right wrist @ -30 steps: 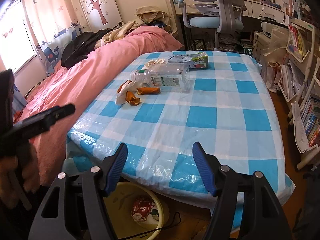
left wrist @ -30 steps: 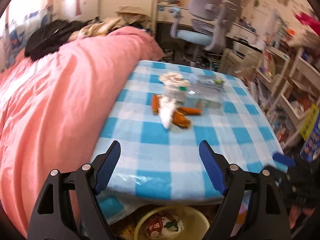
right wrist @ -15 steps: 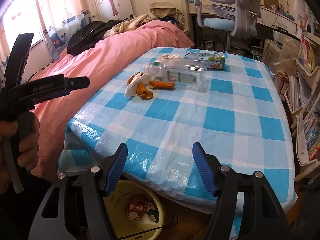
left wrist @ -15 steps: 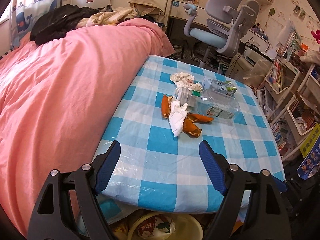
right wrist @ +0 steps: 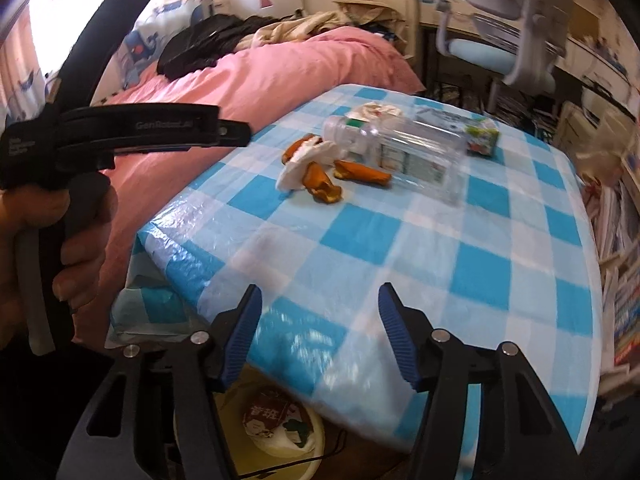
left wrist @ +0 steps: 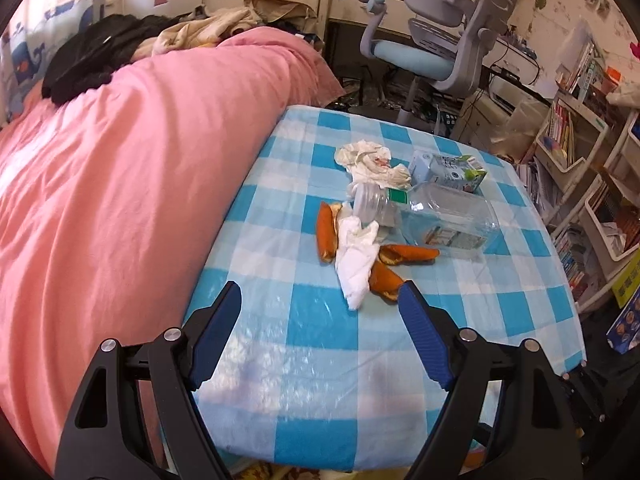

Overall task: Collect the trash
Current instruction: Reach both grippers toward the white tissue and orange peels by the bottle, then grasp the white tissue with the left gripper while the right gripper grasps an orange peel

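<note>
Trash lies on a table with a blue-checked cloth (left wrist: pixel 320 344): a white tissue (left wrist: pixel 356 260), orange peels (left wrist: pixel 326 228), a clear plastic bottle (left wrist: pixel 452 216) on its side, a crumpled paper wad (left wrist: pixel 372 160) and a drink carton (left wrist: pixel 444 170). My left gripper (left wrist: pixel 320 292) hovers open just short of the tissue, nothing between its fingers. My right gripper (right wrist: pixel 320 296) hangs over the table's near edge, far from the peels (right wrist: pixel 320 184) and bottle (right wrist: pixel 400 152); its jaws are closing on nothing. A hand (right wrist: pixel 60 232) holds the left gripper's body at the left of the right wrist view.
A yellow bin (right wrist: pixel 288 432) with a wrapper inside sits on the floor under the table's near edge. A bed with a pink duvet (left wrist: pixel 120 184) borders the table's left. An office chair (left wrist: pixel 440 44) and bookshelves (left wrist: pixel 592 184) stand behind and to the right.
Both grippers moved forward toward the trash, which now looks larger. The right gripper's fingers stand closer together than before. The left gripper's body has come further into the right wrist view.
</note>
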Demonstrator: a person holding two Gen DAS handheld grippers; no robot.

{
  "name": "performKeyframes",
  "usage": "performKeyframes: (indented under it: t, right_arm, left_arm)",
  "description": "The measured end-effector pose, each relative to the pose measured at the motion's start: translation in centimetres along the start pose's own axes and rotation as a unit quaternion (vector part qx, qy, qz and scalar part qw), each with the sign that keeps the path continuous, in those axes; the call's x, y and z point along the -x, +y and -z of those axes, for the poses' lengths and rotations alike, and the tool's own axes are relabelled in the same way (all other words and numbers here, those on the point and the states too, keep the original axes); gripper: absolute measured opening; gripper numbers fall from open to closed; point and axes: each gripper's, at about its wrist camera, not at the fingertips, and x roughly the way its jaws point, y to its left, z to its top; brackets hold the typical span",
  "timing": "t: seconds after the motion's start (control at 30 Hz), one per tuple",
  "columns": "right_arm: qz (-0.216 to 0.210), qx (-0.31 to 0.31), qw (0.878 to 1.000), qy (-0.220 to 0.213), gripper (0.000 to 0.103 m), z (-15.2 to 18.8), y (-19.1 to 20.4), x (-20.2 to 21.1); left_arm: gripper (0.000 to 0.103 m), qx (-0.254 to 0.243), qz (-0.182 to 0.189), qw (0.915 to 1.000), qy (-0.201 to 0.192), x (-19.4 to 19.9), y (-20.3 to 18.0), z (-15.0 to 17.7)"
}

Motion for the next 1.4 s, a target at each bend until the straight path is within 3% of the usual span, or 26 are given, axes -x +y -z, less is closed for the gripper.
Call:
performKeyframes:
  t: [0.2, 0.43, 0.63, 0.77, 0.9, 1.2, 1.23, 1.3, 1.37, 1.4]
  right_arm:
    - [-0.015, 0.004, 1.0, 0.007, 0.049, -2.8, -0.1, -3.4]
    - [-0.027, -0.017, 0.999, 0.016, 0.045, -4.6, -1.4, -6.7]
    - [-0.037, -0.021, 0.999, 0.017, 0.043, -5.6, -1.9, -8.1]
    - [-0.047, -0.014, 0.999, 0.019, 0.039, -6.1, -1.5, -8.7]
    - [-0.052, 0.004, 0.998, 0.026, 0.024, -6.3, -1.0, -9.2]
    - [-0.045, 0.021, 0.998, 0.042, 0.018, -4.5, -3.1, -6.9]
    - [-0.043, 0.021, 0.998, 0.045, 0.018, -4.1, -3.5, -6.4]
    - [-0.038, 0.019, 0.998, 0.048, 0.018, -3.4, -4.2, -5.6]
    - [-0.033, 0.014, 0.998, 0.052, 0.018, -2.9, -4.8, -4.9]
    - [-0.031, 0.011, 0.998, 0.053, 0.018, -2.6, -5.1, -4.6]
  left_arm:
    - [0.077, 0.018, 0.007, 0.9993, 0.031, -1.7, 0.9, -0.9]
    - [0.077, 0.059, 0.029, 0.9969, 0.044, -2.5, 1.8, -1.7]
    - [0.077, 0.06, 0.035, 0.9962, 0.053, -3.6, 1.1, -2.2]
    - [0.077, 0.054, 0.033, 0.9962, 0.06, -4.4, 0.5, -2.5]
    - [0.077, 0.048, 0.027, 0.996, 0.07, -5.6, 0.0, -2.6]
    - [0.077, 0.061, 0.012, 0.993, 0.1, -9.0, -0.9, -2.2]
    - [0.073, 0.063, 0.011, 0.9926, 0.103, -9.4, -1.1, -2.2]
    - [0.051, 0.07, 0.017, 0.9917, 0.106, -10.0, -1.2, -2.2]
    - [0.016, 0.077, 0.028, 0.9903, 0.112, -10.5, -1.3, -2.0]
    - [0.013, 0.078, 0.029, 0.9901, 0.113, -10.7, -1.3, -1.9]
